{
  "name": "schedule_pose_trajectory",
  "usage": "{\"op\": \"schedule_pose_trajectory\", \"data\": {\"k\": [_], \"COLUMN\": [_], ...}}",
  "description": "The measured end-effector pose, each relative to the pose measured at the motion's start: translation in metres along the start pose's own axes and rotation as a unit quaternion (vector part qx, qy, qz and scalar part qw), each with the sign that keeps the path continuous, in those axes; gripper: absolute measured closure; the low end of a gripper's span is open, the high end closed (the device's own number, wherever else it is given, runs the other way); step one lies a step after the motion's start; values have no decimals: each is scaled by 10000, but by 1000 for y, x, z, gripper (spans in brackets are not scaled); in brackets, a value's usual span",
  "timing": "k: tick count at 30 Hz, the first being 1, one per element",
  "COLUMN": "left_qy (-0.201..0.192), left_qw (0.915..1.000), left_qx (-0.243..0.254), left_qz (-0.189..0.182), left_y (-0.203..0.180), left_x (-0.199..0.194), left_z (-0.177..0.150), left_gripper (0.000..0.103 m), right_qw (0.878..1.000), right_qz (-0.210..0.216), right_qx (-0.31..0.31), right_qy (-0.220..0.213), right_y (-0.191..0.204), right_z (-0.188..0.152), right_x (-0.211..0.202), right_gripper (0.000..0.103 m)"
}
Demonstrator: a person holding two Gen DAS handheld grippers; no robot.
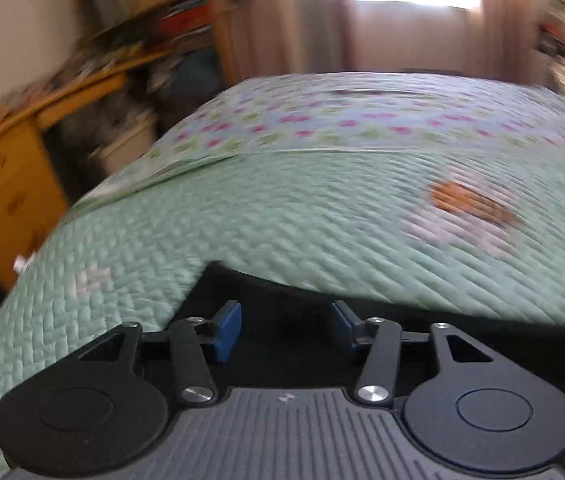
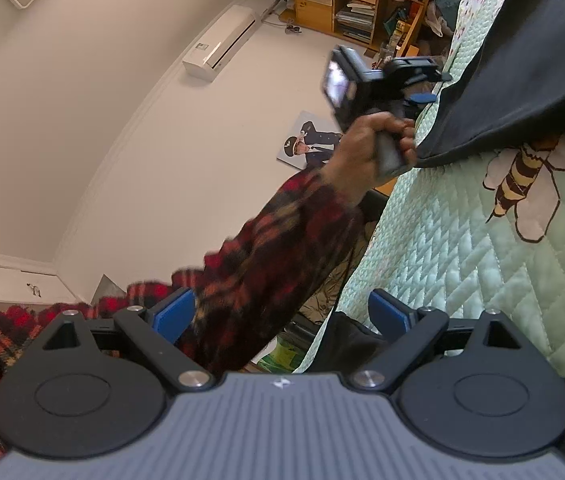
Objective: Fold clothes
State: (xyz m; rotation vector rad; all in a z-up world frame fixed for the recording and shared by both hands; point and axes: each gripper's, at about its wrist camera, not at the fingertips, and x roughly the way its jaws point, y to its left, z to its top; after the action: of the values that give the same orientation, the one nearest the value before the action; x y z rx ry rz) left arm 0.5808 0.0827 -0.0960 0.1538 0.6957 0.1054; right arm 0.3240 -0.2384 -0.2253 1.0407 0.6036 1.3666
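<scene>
The left gripper is standing with its blue pads apart and nothing pinched between them. Directly under and just ahead of the pads a black garment is lying on the pale green quilt, its edge running from the near left toward the right. The pads are hovering over the cloth; whether they are touching it cannot be told, since the view is smeared by motion. Farther off on the quilt a blurred orange-brown patch is showing to the right, and a flowered cover is lying across the far part of the bed.

In the right wrist view the black garment is spreading over the upper right of the quilt, above an embroidered bee. The left hand, in a red plaid sleeve, is holding the left gripper's handle right at the garment's near corner, with its fingers beside the cloth edge.

The right gripper is also standing wide, its blue pads well apart. A dark fold of fabric is lying low by its right-hand pad, but nothing is being squeezed between the two.
</scene>
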Motion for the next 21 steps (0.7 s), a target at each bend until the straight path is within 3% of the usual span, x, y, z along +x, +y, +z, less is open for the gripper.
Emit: {"op": "schedule_pose_trajectory", "data": {"k": [5,6,7,8,11,14,16,21], "left_qy": [511,614,564,518,492,446,342,374], "left_qw": [9970,9961,9970,9978,9982,9976,9982,9991], "left_qx": [169,159,78,-4,-233,-429,-257,-115], "left_qz": [-552,-616,-517,-404,248,315,420,133], "left_y": [-22,-23,-18,-14,4,12,4,-19], "left_x": [2,8,15,23,49,54,47,19], "left_z": [-29,-33,-33,-32,-24,-23,-25,-17], "left_gripper": [43,37,30,17,2,0,2,47], "right_qw": [10000,10000,10000,10000,10000,10000,10000,10000], "right_qz": [-49,-55,-56,-53,-33,-7,0,-2], "right_qx": [-37,-43,-43,-40,-26,-3,-2,-16], "right_qy": [3,4,7,10,16,25,38,56], "right_y": [1,1,1,0,-2,-3,-4,-4], "right_z": [1,1,2,2,3,4,4,5], "right_x": [1,1,1,1,1,1,1,2], "right_gripper": [9,9,9,9,9,9,8,8]}}
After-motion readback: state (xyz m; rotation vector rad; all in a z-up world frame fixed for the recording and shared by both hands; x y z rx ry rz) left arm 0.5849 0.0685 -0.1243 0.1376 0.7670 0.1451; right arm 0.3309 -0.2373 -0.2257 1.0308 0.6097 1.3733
